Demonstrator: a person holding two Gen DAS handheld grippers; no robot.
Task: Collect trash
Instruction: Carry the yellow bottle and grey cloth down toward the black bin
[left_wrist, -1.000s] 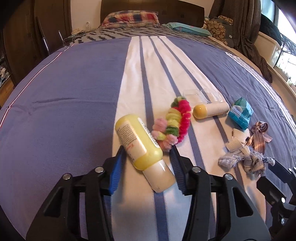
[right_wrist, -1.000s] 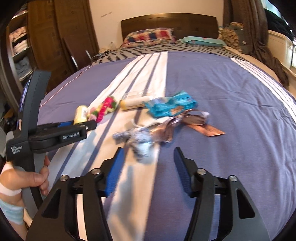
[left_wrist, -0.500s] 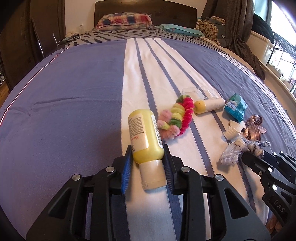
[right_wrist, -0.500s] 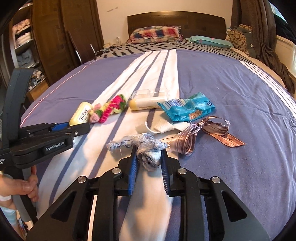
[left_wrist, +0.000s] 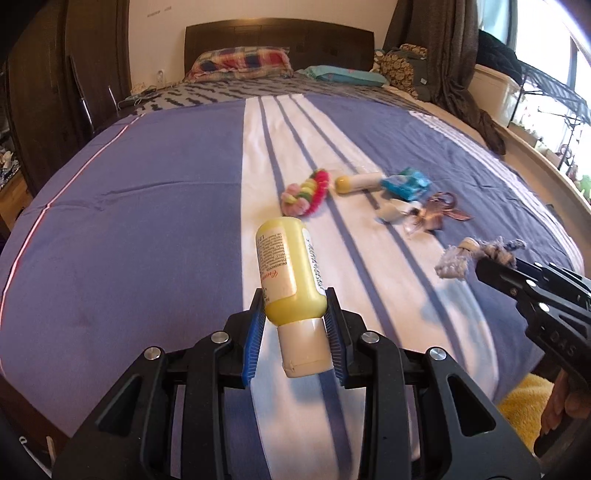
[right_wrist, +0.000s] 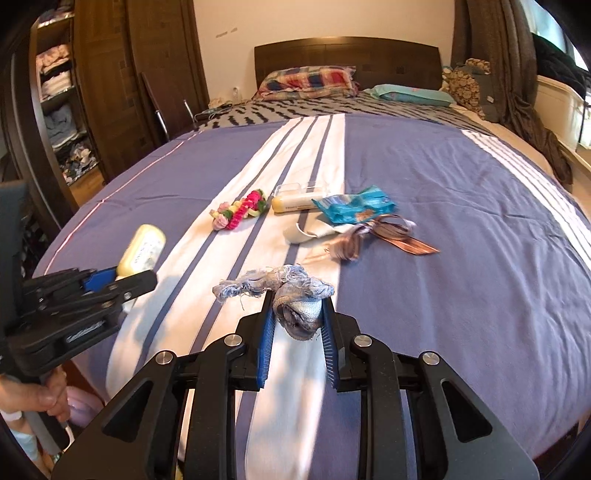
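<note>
Nearest the foot edge of the bed (left_wrist: 155, 206), the left gripper (left_wrist: 295, 332) has closed tight on the yellow lotion bottle (left_wrist: 288, 269). Its blue pads clamp the bottle where the body meets the cream cap, and the base points away up the bed. A second ago the fingers stood wide on either side of the bottle as it lay on the white stripe. Now the bottle is off the cover and has come back toward the foot edge.

The right gripper (right_wrist: 297, 325) has done the same with the frayed grey-blue rag (right_wrist: 291, 295). Its fingers, open above the rag a second ago, now pinch the knotted bundle, and loose threads splay to the left. The rag looks lifted clear of the bedspread.

So two pieces are in hand at once, and the likely next step is to carry both to wherever the trash goes. No bin shows in either view.

Further up the bed, near the middle, the rest lies untouched on and beside the white stripes:
- the pink-and-green scrunchie (right_wrist: 242, 209)
- a smaller yellow-capped tube (right_wrist: 295, 202)
- the teal wrapper (right_wrist: 354, 206)
- a crumpled white scrap (right_wrist: 306, 232)
- the brown ribbon (right_wrist: 384, 236)

Beyond them, pillows rest at the head edge.
</note>
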